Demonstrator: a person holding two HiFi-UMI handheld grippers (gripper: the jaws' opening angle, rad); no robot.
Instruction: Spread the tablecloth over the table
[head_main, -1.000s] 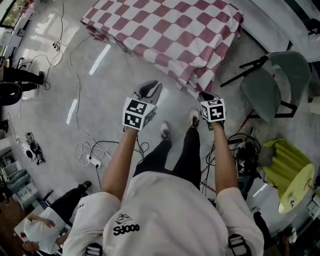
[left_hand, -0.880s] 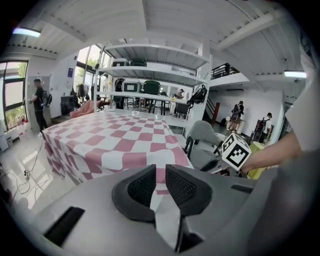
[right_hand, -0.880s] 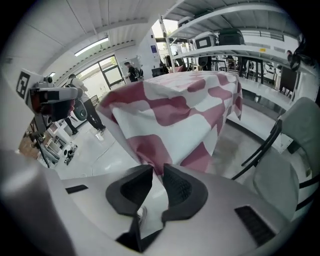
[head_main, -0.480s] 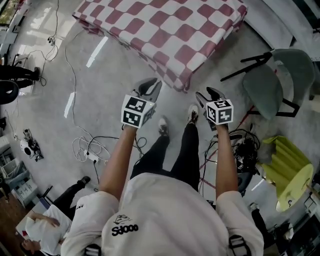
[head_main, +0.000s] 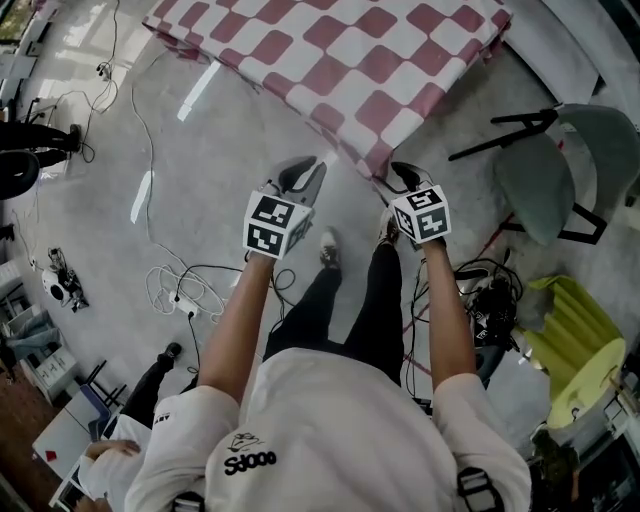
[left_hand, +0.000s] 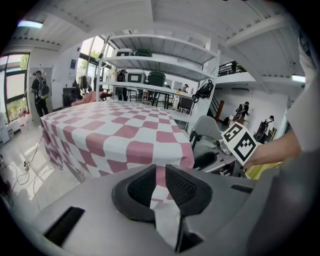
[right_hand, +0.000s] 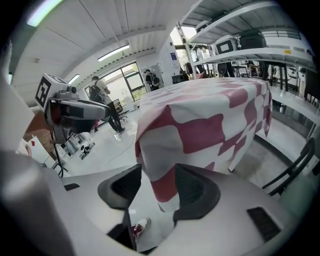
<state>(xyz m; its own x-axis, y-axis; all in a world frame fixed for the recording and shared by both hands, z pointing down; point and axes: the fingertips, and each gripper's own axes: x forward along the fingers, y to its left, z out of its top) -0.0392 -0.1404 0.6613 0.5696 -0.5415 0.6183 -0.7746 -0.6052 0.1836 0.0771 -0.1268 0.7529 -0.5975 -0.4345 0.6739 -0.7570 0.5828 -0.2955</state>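
The right gripper (head_main: 405, 178), which let go a moment ago, is closing its spread jaws round the tablecloth (head_main: 380, 60) corner at mid-frame (likely a regrip), while the left gripper (head_main: 302, 176) stays pinched on the cloth's edge.

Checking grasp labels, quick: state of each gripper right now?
Left gripper: closed on a fold of the tablecloth.
Right gripper: jaws apart and closing, with the tablecloth corner hanging between them, not yet pinched.
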